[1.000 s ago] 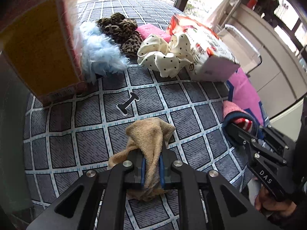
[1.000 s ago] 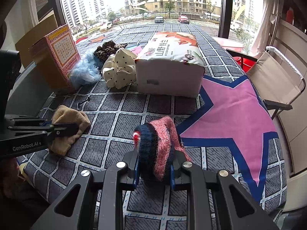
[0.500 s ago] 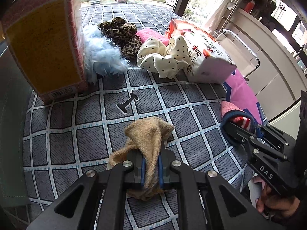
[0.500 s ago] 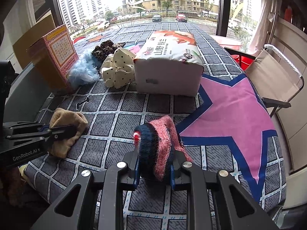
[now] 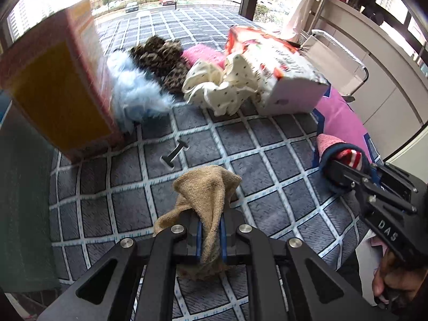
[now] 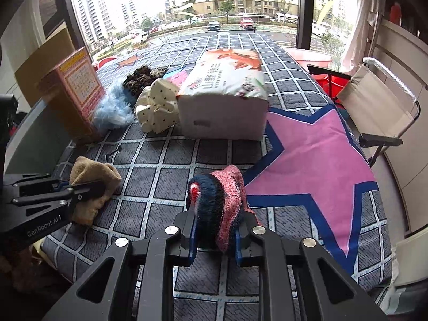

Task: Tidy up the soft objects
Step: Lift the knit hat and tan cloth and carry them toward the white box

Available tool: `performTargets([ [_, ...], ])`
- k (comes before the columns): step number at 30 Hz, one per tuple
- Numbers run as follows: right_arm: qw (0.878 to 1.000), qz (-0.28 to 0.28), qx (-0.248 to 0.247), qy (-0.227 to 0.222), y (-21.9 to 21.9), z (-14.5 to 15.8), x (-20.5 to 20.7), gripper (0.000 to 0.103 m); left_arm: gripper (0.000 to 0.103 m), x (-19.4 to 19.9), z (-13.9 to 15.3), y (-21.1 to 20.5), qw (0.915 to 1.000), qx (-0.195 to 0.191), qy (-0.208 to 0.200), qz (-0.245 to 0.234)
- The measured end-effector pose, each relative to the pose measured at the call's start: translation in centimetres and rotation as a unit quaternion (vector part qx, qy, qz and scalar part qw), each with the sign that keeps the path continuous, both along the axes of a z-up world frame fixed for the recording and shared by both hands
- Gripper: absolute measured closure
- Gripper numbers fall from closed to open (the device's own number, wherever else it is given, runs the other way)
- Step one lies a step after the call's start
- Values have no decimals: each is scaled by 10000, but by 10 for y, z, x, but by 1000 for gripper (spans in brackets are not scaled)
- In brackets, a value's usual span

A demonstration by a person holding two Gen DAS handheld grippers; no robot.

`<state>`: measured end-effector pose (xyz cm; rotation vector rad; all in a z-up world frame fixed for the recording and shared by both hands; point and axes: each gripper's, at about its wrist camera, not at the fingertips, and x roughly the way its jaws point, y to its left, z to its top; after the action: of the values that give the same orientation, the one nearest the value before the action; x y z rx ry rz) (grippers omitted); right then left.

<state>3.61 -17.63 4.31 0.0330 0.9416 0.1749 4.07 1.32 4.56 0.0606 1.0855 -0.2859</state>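
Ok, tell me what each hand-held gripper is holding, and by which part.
The left hand-held gripper pinches the tan cloth mid-bunch, ends spilling out on both sides. The right hand-held gripper clamps the navy-and-pink knit piece by its lower end.

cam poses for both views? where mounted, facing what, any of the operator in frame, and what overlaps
Left wrist: on the left gripper, looking down its fingers at the tan cloth it grips; the right gripper and a hand show.
Right wrist: on the right gripper, looking at the pink-and-navy knit it grips; the left gripper shows.
Shared: checked mat, polka-dot fabric, white package.
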Motion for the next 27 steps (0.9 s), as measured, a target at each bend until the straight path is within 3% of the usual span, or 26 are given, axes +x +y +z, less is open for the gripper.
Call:
performTargets([
  [11, 9960, -697, 376, -403, -49, 41, 20, 81, 93, 23, 40, -63, 9961, 46, -540, -700],
  [18, 9913, -1052, 479, -623, -73, 69, 55, 81, 93, 59, 69, -81, 9945, 25, -808, -660],
  [27, 9898, -1077, 806, -467, -73, 78, 96, 81, 93, 101, 77, -91, 9963, 46, -645, -567],
])
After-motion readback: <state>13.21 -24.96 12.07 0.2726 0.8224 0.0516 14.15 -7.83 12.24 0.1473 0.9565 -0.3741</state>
